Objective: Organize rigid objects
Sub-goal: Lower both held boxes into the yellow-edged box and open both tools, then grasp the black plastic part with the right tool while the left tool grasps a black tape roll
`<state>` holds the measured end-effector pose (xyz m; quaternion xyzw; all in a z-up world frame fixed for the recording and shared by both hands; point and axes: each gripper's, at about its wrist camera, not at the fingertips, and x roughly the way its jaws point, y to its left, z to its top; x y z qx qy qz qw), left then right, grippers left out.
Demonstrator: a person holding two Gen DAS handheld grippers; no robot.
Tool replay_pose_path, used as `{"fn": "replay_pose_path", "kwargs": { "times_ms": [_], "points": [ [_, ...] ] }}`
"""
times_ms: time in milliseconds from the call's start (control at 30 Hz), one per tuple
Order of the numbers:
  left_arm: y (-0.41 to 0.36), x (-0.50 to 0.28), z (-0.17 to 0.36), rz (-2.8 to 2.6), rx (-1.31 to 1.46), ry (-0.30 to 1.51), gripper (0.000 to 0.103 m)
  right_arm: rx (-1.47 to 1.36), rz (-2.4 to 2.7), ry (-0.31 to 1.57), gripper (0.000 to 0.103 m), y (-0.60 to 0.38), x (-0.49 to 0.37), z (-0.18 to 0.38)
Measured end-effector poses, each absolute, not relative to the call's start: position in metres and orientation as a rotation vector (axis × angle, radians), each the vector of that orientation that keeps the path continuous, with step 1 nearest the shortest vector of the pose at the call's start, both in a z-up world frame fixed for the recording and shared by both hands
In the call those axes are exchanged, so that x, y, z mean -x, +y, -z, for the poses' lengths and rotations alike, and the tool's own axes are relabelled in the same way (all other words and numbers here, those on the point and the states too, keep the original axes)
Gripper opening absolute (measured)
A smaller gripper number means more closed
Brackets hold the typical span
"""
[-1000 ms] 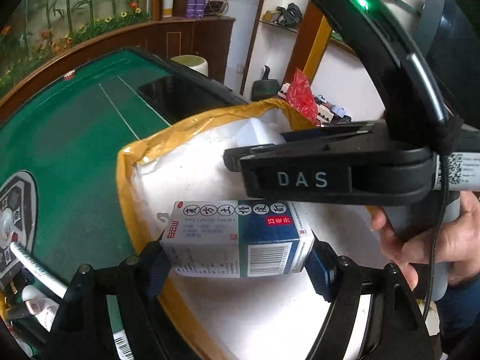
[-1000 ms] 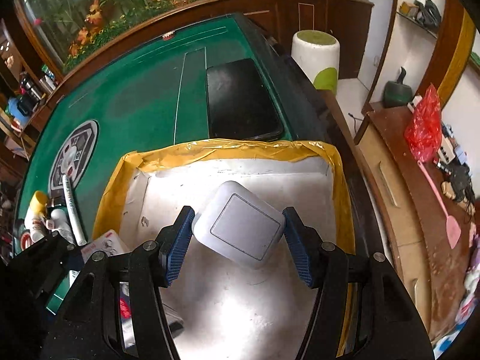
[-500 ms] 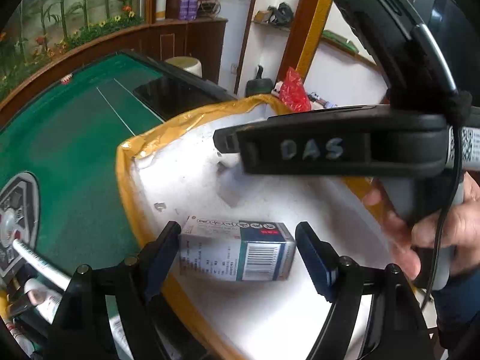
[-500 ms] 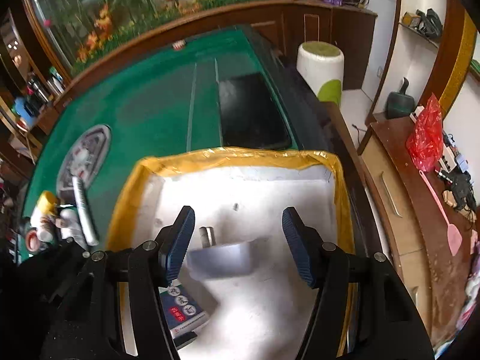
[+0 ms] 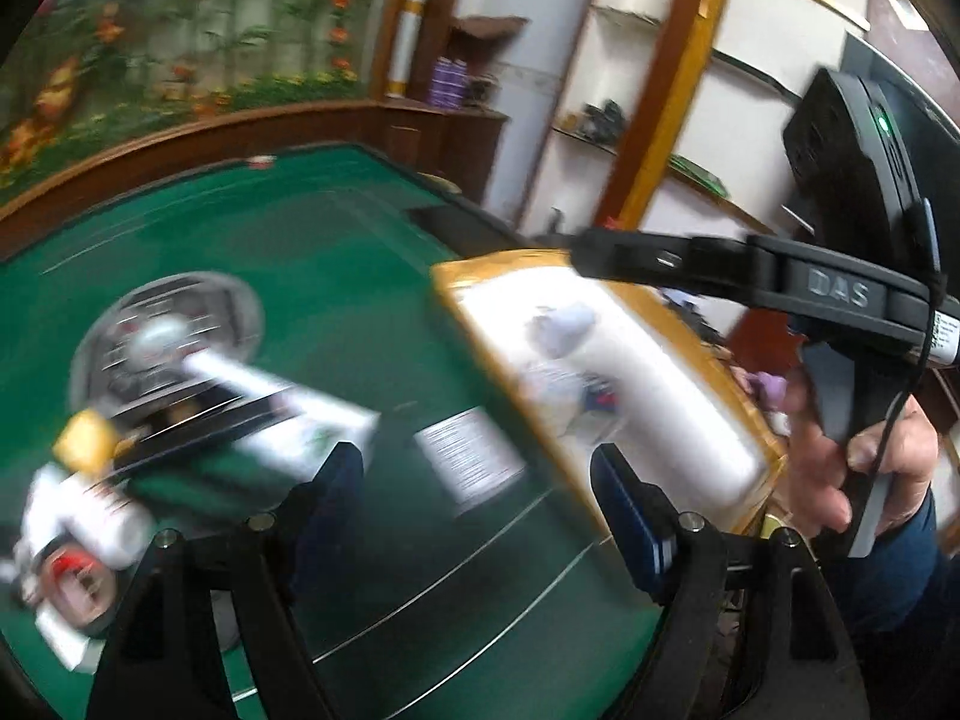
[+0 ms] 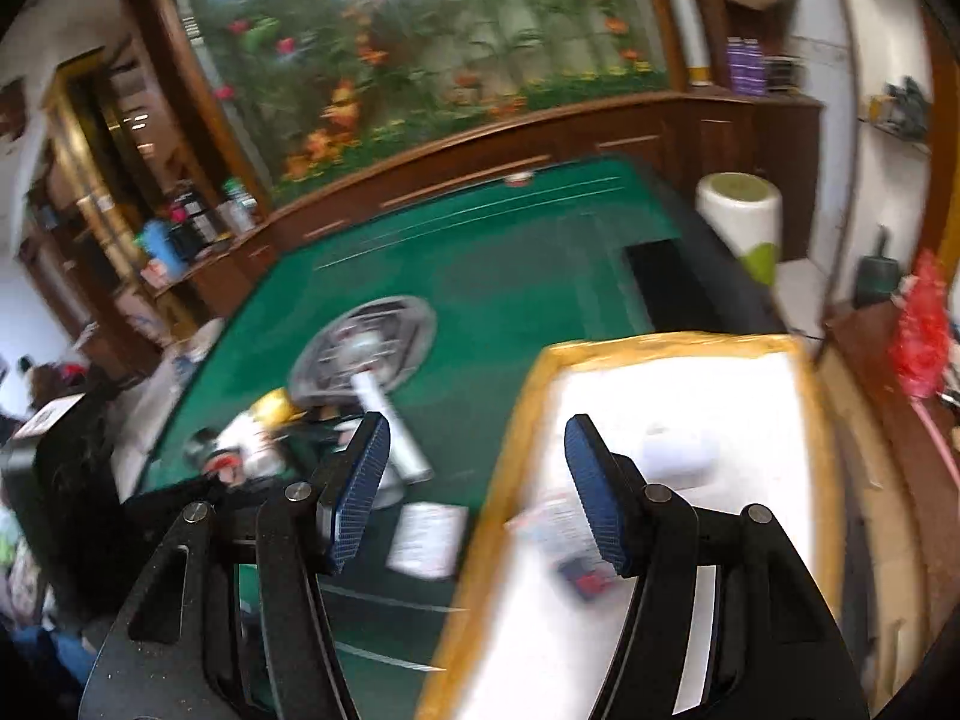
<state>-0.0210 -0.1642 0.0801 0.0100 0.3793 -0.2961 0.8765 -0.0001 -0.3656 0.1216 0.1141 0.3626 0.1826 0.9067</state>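
Left wrist: right tool level, hand-held.

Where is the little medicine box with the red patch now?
The small white cardboard box with a red patch lies inside the white foam tray with yellow-taped edges, near its left wall, beside a pale square plastic piece, on the green table.

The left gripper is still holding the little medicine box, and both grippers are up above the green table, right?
Not quite. The left gripper is empty: its jaws stand open with only the green table between them, as the left wrist view shows. The medicine box, blurred, seems to lie in the yellow-rimmed box. The right gripper is open and empty too.
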Motion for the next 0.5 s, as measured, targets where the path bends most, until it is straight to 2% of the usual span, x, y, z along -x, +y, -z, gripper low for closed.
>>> {"fn": "replay_pose_path", "kwargs": {
  "times_ms": [167,367,500],
  "points": [
    [-0.082,0.04,-0.071,0.441,0.013,0.778,0.079,-0.207,-0.506,0.781,0.061,-0.313,0.012,-0.104],
    [0.028,0.041,-0.068,0.256,0.228,0.771,0.079,-0.164,-0.583,0.852,0.062,-0.268,0.014,-0.079],
    [0.07,0.015,-0.057,0.213,0.386,0.801,0.079,-0.135,-0.626,0.862,0.062,-0.242,0.018,-0.075]
  ]
}}
